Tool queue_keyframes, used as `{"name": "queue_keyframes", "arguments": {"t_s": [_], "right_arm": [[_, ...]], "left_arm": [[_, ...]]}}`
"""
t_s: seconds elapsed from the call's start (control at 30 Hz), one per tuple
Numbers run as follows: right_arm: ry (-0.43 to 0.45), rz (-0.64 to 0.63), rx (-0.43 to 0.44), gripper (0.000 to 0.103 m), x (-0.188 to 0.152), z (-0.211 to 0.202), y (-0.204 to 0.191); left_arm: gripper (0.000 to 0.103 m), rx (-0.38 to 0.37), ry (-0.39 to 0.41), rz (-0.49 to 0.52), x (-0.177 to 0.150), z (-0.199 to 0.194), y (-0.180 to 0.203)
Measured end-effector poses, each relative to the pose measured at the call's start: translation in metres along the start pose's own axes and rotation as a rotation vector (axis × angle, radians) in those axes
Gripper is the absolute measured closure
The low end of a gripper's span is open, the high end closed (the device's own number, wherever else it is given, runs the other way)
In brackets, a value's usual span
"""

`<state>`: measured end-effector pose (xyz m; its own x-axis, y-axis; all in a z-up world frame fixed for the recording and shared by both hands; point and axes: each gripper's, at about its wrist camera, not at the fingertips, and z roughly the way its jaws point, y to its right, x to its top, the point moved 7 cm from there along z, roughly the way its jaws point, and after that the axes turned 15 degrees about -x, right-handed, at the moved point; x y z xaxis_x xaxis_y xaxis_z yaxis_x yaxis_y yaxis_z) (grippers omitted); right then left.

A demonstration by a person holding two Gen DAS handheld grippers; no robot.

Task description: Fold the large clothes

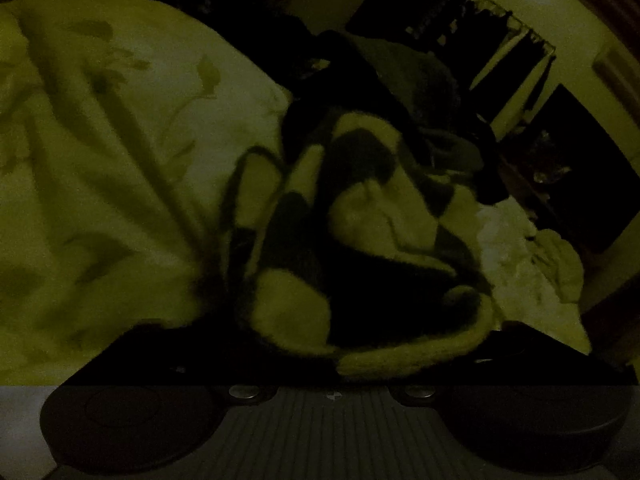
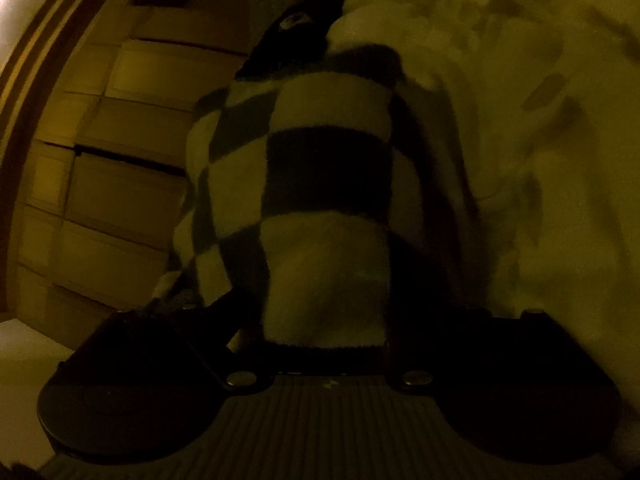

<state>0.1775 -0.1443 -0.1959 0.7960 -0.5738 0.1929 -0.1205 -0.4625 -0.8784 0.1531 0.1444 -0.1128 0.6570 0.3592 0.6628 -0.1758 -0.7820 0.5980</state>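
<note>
Nearest in the right wrist view, the right gripper (image 2: 324, 336) has the checkered garment (image 2: 320, 184) filling the gap between its 2 dark fingers. The jaws stand fairly wide, and the thick fleecy cloth bulges up from between them. Whether the pads press on it I cannot tell; the dim light hides the contact lines. From this gripper the garment runs straight ahead and upward, its long axis along the pointing line, ending in a dark bunch at the far top. To the right lies the pale floral bedding (image 2: 540, 120), touching the garment's edge. To the left and farther off stands a wall of wooden drawer fronts (image 2: 112, 184).

In the left wrist view, the left gripper (image 1: 332, 360) also sits right at the garment (image 1: 352, 248): a pale hem drapes across the front of its fingers, and the crumpled mass rises just ahead. Its fingertips are buried in shadow and cloth, so how far open it is cannot be told. The bedding (image 1: 100, 160) lies to its left; a dark clothes rack (image 1: 472, 32) stands well beyond, upper right.

My judgement: both grippers are equally close, each at an end of the same bunch, so the coming move turns on drawing them apart to spread the cloth along its length.

No brand, label or readable writing shows anywhere.
</note>
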Motion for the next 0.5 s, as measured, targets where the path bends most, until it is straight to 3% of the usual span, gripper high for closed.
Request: {"name": "queue_keyframes", "arguments": {"t_s": [0.1, 0.23, 0.4, 0.5], "right_arm": [[0.029, -0.002, 0.022, 0.043, -0.006, -0.008, 0.004], [0.063, -0.017, 0.010, 0.057, -0.013, -0.023, -0.001], [0.172, -0.166, -0.040, 0.063, -0.029, -0.060, -0.038], [0.171, -0.185, -0.048, 0.063, -0.033, -0.078, -0.052]], "left_arm": [[0.002, -0.017, 0.004, -0.018, -0.005, -0.007, 0.000], [0.006, -0.026, 0.020, -0.024, -0.011, -0.022, 0.005], [0.015, -0.034, 0.040, -0.035, -0.014, -0.043, 0.018], [0.016, -0.066, 0.054, -0.046, -0.013, -0.061, 0.032]]}}
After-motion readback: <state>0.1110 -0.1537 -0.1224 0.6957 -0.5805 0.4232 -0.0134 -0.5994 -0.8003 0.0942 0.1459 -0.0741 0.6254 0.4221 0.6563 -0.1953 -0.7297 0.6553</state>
